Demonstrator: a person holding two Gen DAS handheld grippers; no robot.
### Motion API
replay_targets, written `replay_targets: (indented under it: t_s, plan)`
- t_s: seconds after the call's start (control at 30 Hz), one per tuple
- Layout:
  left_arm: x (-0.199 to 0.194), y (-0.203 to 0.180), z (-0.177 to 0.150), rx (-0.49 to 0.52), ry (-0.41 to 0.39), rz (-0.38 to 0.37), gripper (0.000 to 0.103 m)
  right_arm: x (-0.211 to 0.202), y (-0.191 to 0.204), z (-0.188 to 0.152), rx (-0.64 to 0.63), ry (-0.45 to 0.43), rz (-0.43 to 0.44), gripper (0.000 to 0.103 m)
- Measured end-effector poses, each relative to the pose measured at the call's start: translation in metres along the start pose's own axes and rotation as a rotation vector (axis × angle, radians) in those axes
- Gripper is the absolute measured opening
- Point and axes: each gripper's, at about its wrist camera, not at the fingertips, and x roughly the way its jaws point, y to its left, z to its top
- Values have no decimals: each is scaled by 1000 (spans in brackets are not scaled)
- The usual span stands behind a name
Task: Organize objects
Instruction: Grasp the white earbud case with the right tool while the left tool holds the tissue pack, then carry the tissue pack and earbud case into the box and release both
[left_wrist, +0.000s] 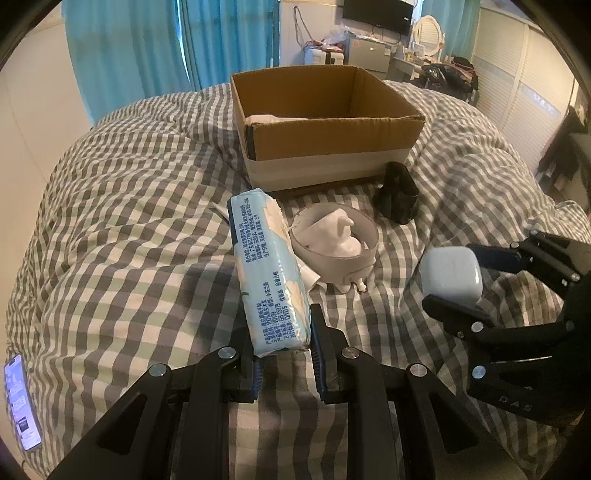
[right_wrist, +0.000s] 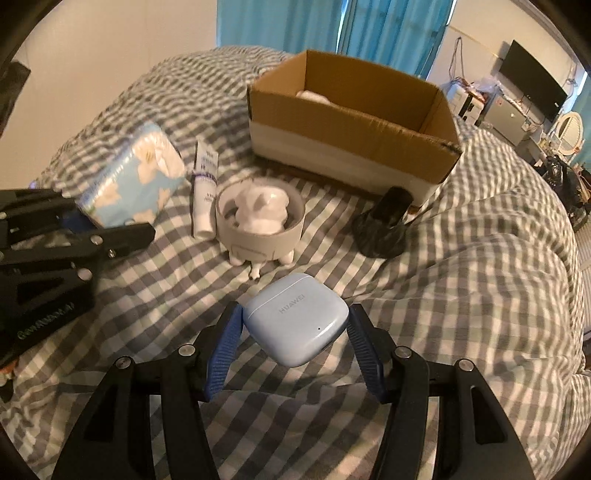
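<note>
Left gripper (left_wrist: 284, 350) clamped on a light-blue tissue pack (left_wrist: 267, 273), pack jutting toward 12 o'clock. Right gripper (right_wrist: 295, 332) pinching a pale-blue Huawei earbud case (right_wrist: 295, 323) — lifted over the checked duvet (right_wrist: 461, 277). Beyond, at 12 o'clock: white footed bowl (right_wrist: 258, 225), then the open cardboard box (right_wrist: 351, 122) — black object (right_wrist: 384, 225) at 1 o'clock, white tube (right_wrist: 204, 188) at 11.

**Two wrist fisheyes, both low over the bed, facing the box**

Left wrist view: sits just behind the left gripper (left_wrist: 284, 354), looks forward along its fingers across the checked bedspread (left_wrist: 122, 229) toward the cardboard box (left_wrist: 332, 136); near, low. Right wrist view: same setup behind the right gripper (right_wrist: 295, 332), set further right, angled slightly leftward at the box (right_wrist: 347, 125). Shared: box, white bowl (left_wrist: 334, 240) (right_wrist: 258, 218), dark object (left_wrist: 397, 195) (right_wrist: 384, 229), blue curtains (left_wrist: 147, 44) (right_wrist: 388, 29). Each view catches the other gripper at its edge.
</note>
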Motion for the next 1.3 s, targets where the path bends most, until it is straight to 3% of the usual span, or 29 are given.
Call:
replay_targets:
  t_s: [0.83, 1.3]
  plan:
    - [-43, -9, 11, 19, -84, -2, 21, -57, -3, 20, 2, -136, -59, 58]
    - [-50, -7, 74, 46, -150, 3, 21, -71, -27, 69, -18, -195, -105, 58]
